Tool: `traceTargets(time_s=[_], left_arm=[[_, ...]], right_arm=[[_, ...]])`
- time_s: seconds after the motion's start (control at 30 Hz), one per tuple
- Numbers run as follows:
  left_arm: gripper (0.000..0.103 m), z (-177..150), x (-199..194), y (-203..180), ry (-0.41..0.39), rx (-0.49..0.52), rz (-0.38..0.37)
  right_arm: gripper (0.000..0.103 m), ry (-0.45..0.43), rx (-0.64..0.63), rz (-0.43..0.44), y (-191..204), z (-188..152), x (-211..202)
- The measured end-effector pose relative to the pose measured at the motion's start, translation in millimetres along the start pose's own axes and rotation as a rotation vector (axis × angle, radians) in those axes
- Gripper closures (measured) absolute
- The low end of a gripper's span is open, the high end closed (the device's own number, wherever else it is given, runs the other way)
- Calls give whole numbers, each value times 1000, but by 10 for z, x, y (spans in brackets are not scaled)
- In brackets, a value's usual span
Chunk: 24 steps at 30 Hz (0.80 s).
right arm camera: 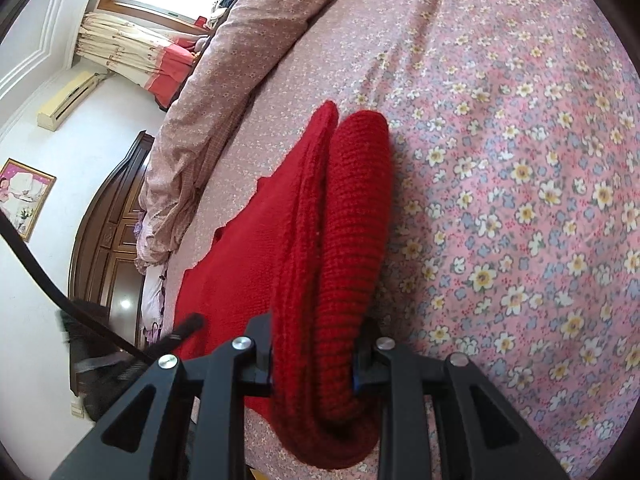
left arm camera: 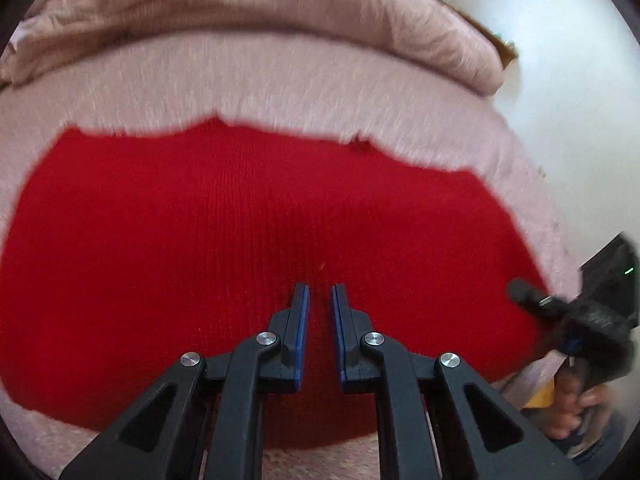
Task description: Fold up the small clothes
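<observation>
Knitwear fills the right gripper [right arm camera: 314,364]: its jaws are clamped on a thick folded roll of the red sweater [right arm camera: 344,248], whose flat part spreads leftward over the floral bed sheet [right arm camera: 520,160]. The left gripper [left arm camera: 320,300] hangs above the sweater's middle, jaws nearly together with nothing between them. Beyond lies a rumpled quilt [left arm camera: 240,12].

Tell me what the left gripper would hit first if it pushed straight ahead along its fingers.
Most likely the red knit garment: the left gripper points down at its flat middle, with nothing visible in between. How far above the knit it sits is unclear.
</observation>
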<state>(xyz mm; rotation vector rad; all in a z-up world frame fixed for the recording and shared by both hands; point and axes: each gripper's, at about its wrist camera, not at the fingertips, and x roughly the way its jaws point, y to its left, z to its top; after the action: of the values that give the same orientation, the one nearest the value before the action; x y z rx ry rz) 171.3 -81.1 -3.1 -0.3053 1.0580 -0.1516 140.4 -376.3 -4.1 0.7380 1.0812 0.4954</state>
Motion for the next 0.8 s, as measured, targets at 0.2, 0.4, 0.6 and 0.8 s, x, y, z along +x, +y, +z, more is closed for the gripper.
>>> traceTargets(time_s=[0.2, 0.4, 0.6, 0.8], left_arm=[[99, -49, -170, -104, -22, 39, 2], [99, -107, 4, -219, 4, 95, 75], [99, -128, -83, -217, -18, 86, 67], [99, -136, -2, -181, -19, 88, 65]], right_arm=[[78, -3, -23, -20, 51, 4, -7], [78, -2, -26, -30, 46, 2, 12], [78, 0, -28, -36, 11, -8, 28], [78, 0, -43, -48, 38, -10, 28]])
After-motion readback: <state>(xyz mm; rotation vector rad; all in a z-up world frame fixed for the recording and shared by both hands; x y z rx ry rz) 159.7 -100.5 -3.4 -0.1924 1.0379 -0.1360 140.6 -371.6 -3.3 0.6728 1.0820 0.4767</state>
